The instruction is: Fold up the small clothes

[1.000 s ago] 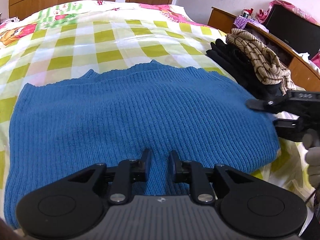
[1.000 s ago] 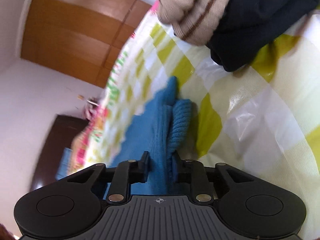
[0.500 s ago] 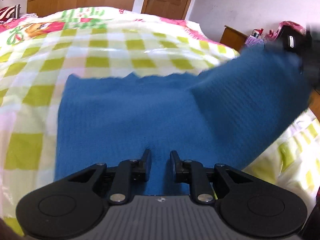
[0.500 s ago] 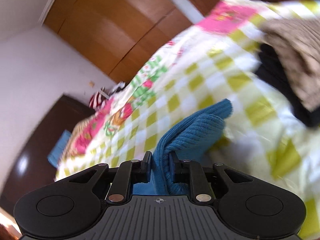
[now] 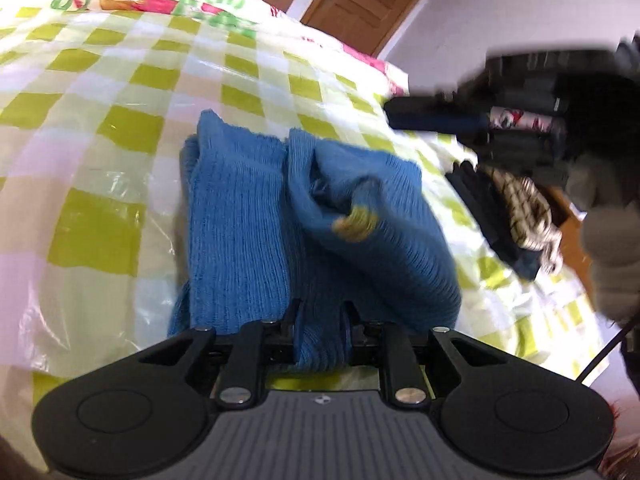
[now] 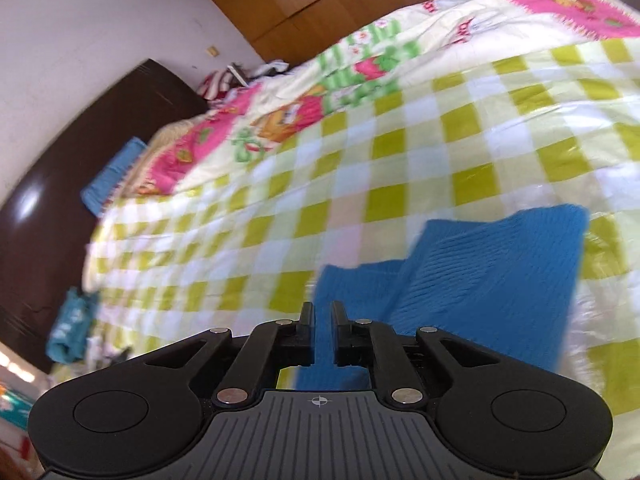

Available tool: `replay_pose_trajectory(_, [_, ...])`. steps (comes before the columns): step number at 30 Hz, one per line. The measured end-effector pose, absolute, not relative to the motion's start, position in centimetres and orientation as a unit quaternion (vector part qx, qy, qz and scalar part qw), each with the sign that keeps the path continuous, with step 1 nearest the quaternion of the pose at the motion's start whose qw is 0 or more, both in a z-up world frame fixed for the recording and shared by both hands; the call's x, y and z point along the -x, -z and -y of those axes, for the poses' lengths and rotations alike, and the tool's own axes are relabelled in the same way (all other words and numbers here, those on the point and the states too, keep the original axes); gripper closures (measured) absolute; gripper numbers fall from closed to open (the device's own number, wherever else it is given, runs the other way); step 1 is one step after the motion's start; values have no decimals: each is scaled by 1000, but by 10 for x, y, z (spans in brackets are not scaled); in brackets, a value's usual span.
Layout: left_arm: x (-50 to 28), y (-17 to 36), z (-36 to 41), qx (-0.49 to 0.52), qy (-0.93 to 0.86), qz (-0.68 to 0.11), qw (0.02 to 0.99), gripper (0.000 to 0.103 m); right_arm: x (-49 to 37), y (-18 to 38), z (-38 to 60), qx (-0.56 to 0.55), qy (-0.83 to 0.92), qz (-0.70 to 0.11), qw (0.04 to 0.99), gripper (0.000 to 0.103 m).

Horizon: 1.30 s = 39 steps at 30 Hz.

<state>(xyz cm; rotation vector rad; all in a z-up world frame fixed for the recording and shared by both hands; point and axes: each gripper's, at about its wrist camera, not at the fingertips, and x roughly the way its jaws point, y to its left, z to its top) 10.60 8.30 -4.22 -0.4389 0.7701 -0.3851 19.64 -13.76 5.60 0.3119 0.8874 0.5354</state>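
Observation:
A blue ribbed knit garment (image 5: 280,216) lies folded over on itself on the checked bed cover (image 5: 100,92). My left gripper (image 5: 320,312) is shut on its near edge, with blue fabric bunched between the fingers. In the left wrist view my right gripper (image 5: 432,116) is blurred, above and to the right of the garment. In the right wrist view the right gripper (image 6: 322,312) hovers above the folded garment (image 6: 480,280) with a narrow empty gap between its fingers.
A pile of dark and striped beige clothes (image 5: 516,216) lies at the bed's right edge. A dark wooden headboard (image 6: 60,184) and a wooden wardrobe (image 6: 320,4) stand beyond the bed. A gloved hand (image 5: 612,248) is at the right.
My right gripper carried the garment's right side up and over to the left, then let it go. The garment now lies folded in half. My left gripper kept its hold.

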Motion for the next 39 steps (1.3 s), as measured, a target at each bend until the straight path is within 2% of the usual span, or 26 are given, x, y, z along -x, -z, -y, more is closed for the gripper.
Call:
replay_pose_trajectory(2, [-102, 37, -87, 220, 189, -355, 889, 70, -198, -56, 141, -143, -241, -423, 862, 88])
replay_pose_trajectory(4, [-97, 31, -90, 232, 198, -340, 890, 68, -204, -55, 142, -130, -220, -432, 865, 79])
replay_pose_trajectory(8, [-90, 11, -88, 222, 198, -303, 905, 64, -219, -46, 136, -96, -188, -455, 865, 74])
replay_pose_trajectory(10, [-92, 2, -87, 211, 196, -288, 913, 55, -228, -40, 139, -105, -174, -466, 861, 73])
replay_pose_trajectory(15, [-122, 6, -71, 194, 190, -305, 913, 47, -234, -38, 145, -106, -164, -467, 862, 66])
replay_pose_trajectory(20, [-141, 23, -61, 225, 169, -346, 895, 48, -236, -39, 153, -105, -160, -473, 860, 60])
replay_pose_trajectory(29, [-118, 18, -60, 219, 120, -307, 918, 47, -250, -34, 131, -90, -172, -508, 839, 55])
replay_pose_trajectory(33, [-121, 22, -49, 179, 103, -316, 926, 34, -258, -28, 109, -62, -168, -527, 831, 48])
replay_pose_trajectory(35, [-123, 29, -47, 183, 109, -329, 920, 34, -262, -26, 97, -38, -167, -535, 827, 48])
replay_pose_trajectory(37, [-122, 31, -42, 184, 128, -336, 915, 35, -265, -25, 83, -7, -167, -542, 824, 41])
replay_pose_trajectory(39, [-121, 30, -35, 167, 138, -330, 919, 39, -269, -18, 71, 26, -166, -558, 812, 41])
